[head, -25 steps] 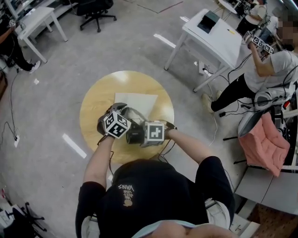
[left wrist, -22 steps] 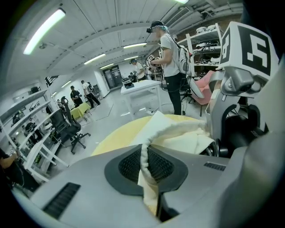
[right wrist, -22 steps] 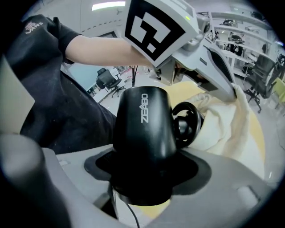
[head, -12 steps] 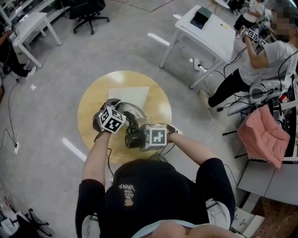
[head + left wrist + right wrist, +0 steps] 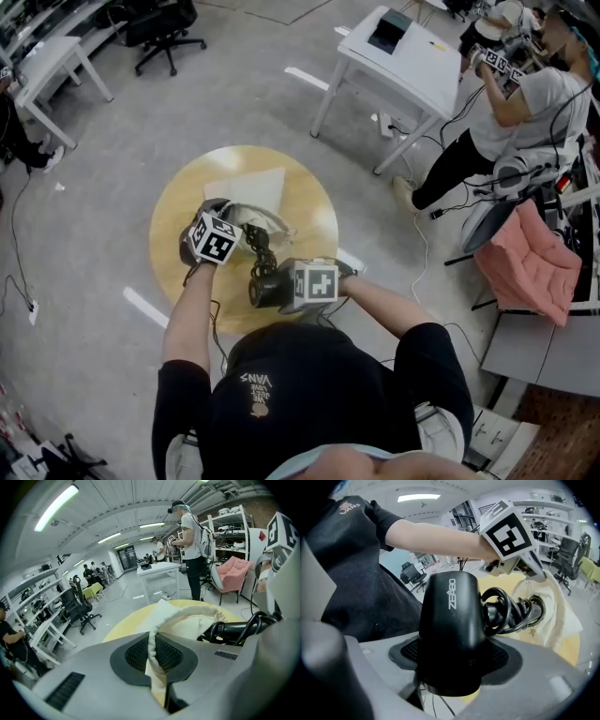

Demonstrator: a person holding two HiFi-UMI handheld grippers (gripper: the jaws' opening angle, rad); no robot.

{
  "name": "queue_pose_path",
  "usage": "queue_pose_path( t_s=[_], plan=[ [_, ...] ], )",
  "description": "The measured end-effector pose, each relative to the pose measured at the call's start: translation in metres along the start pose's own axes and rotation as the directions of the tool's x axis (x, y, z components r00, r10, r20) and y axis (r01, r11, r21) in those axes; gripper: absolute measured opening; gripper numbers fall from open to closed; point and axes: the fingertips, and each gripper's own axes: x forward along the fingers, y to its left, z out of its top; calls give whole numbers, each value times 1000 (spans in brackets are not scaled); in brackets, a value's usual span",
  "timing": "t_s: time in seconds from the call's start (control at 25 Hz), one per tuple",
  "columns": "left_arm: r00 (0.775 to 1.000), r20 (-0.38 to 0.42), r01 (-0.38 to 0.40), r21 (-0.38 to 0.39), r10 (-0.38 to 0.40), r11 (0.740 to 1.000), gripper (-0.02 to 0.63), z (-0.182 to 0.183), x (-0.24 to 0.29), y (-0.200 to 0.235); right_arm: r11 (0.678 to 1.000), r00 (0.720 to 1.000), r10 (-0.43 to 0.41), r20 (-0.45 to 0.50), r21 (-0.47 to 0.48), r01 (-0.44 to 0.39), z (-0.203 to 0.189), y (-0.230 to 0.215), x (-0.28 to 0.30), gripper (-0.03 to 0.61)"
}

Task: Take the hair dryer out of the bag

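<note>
Looking down in the head view, a round tabletop (image 5: 314, 211) carries a cream bag (image 5: 258, 186); the left tool (image 5: 236, 223) meets its near edge, and the right tool (image 5: 279, 292) holds a black hair dryer (image 5: 260, 284) outside the bag. Left gripper view: 2 jaws pinch the bag's rim. Right gripper view: jaws clamp the hair dryer, its coiled cord (image 5: 511, 611) reaching the bag's mouth.

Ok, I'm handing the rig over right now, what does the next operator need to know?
Left gripper: shut on the rim of the cloth bag, holding it above the round table.
Right gripper: shut on the body of the black hair dryer.
Done: the dryer's body is out of the bag.
Left: the coiled cord reaches to the bag's mouth; probably draw it clear, then set the dryer down.
</note>
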Motion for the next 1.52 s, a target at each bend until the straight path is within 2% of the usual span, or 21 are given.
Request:
queue_pose_path(
  t_s=[0.56,0.88,1.0,1.12,1.52],
  plan=[
    [1000,-27,0,-42,-1,999,21,1,20,7,1000,1000,8,24,3,-8,-4,17,-7,348],
    [999,-35,-19,-71,16,997,23,-5,21,18,1000,998,-22,53,14,22,1,16,-9,348],
    [999,-43,-23,-104,19,994,22,-8,20,21,1000,997,-29,65,5,29,6,20,-12,348],
    [999,-27,-20,-129,16,991,23,-6,19,23,999,995,-48,93,9,48,10,19,-17,348],
    [1000,9,-22,-143,24,989,23,-15,10,14,988,967,-149,206,76,136,25,5,-38,348]
  ],
)
